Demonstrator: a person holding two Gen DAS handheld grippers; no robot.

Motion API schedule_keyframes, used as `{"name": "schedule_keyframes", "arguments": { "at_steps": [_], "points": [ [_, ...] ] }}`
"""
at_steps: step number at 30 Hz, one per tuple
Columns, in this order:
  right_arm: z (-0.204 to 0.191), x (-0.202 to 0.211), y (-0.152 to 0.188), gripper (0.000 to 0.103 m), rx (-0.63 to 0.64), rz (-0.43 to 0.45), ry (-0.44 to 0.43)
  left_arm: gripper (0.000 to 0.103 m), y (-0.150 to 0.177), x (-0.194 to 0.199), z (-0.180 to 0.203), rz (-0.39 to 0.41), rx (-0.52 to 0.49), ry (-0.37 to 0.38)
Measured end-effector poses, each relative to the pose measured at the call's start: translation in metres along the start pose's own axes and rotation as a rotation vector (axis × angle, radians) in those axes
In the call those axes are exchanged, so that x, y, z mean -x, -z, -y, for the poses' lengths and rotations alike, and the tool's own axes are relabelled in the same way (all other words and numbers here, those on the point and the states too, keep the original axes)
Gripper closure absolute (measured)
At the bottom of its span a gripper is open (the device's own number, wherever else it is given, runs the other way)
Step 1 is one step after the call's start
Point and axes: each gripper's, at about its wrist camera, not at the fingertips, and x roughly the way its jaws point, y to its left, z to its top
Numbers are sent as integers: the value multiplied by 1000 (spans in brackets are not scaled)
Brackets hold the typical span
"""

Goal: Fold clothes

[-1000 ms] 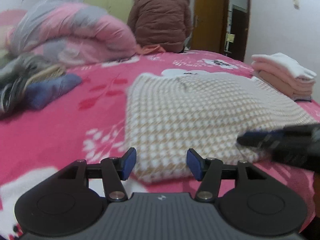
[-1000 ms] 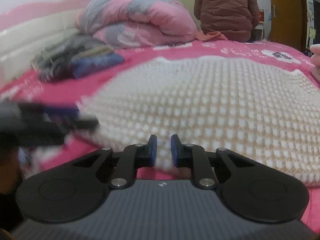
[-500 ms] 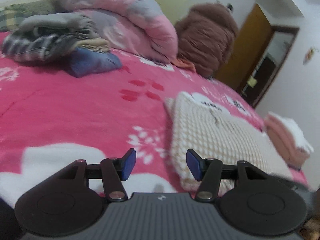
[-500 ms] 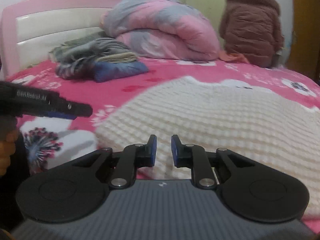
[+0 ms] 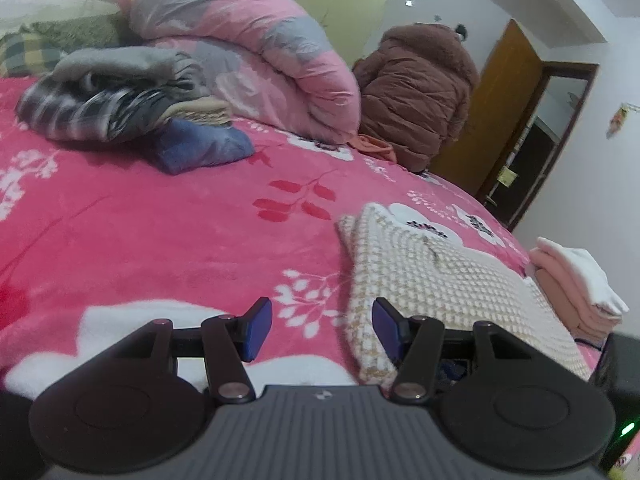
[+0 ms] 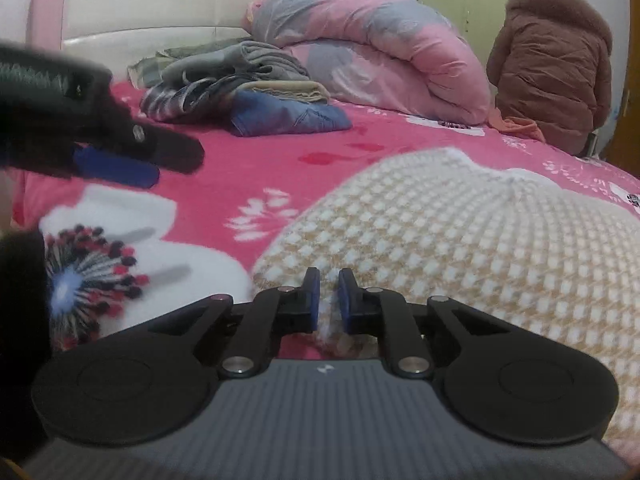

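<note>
Right gripper [image 6: 328, 300] pinched narrow on the near edge of the knit sweater [image 6: 460, 240], it seems, though the grip point is blurred. Left gripper [image 5: 318, 328] spread wide, empty, at the sweater's left edge. Beyond the sweater, unfolded clothes [image 5: 120, 100] and a pink duvet [image 5: 260, 48].

Pink floral bed [image 5: 160, 232] carries knit sweater [image 5: 440, 280], rumpled clothes [image 5: 120, 108], rolled quilt [image 5: 260, 52].
</note>
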Motion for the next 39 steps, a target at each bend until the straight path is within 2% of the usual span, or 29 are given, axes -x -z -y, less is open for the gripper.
{"name": "schedule_keyframes", "arguments": {
  "at_steps": [4, 7, 10, 12, 16, 17, 20, 22, 23, 25, 28, 29, 32, 36, 39],
  "points": [
    [26, 42, 6, 92, -73, 44, -16, 47, 3, -13, 33, -5, -87, 58],
    [56, 78, 20, 92, -188, 63, 73, 47, 12, -31, 66, -30, -182, 98],
    [94, 113, 39, 92, -293, 91, 188, 47, 31, -59, 98, -92, -285, 130],
    [119, 121, 55, 92, -340, 73, 267, 47, 47, -79, 115, -157, -355, 93],
    [171, 139, 87, 93, -434, 35, 424, 44, 61, -87, 133, -173, -456, 19],
    [184, 144, 95, 97, -471, 35, 453, 44, 60, -88, 135, -185, -458, 14],
    [224, 175, 120, 99, -699, 106, 453, 44, 56, -91, 138, -222, -442, 2],
    [233, 183, 123, 98, -767, 129, 468, 43, 52, -91, 138, -237, -438, -11],
    [235, 184, 122, 93, -784, 139, 466, 42, 52, -92, 140, -243, -442, -20],
    [223, 180, 112, 93, -759, 158, 416, 41, 51, -93, 144, -253, -450, -39],
    [190, 163, 87, 92, -609, 167, 320, 41, 49, -95, 149, -269, -453, -59],
    [179, 153, 80, 91, -550, 150, 314, 40, 49, -96, 150, -275, -453, -64],
    [160, 116, 76, 86, -435, 19, 341, 39, 47, -97, 151, -283, -452, -71],
    [136, 98, 76, 85, -276, 0, 433, 38, 49, -97, 152, -279, -461, -77],
    [135, 96, 75, 84, -281, -7, 434, 38, 50, -97, 154, -278, -471, -85]
  ]
}}
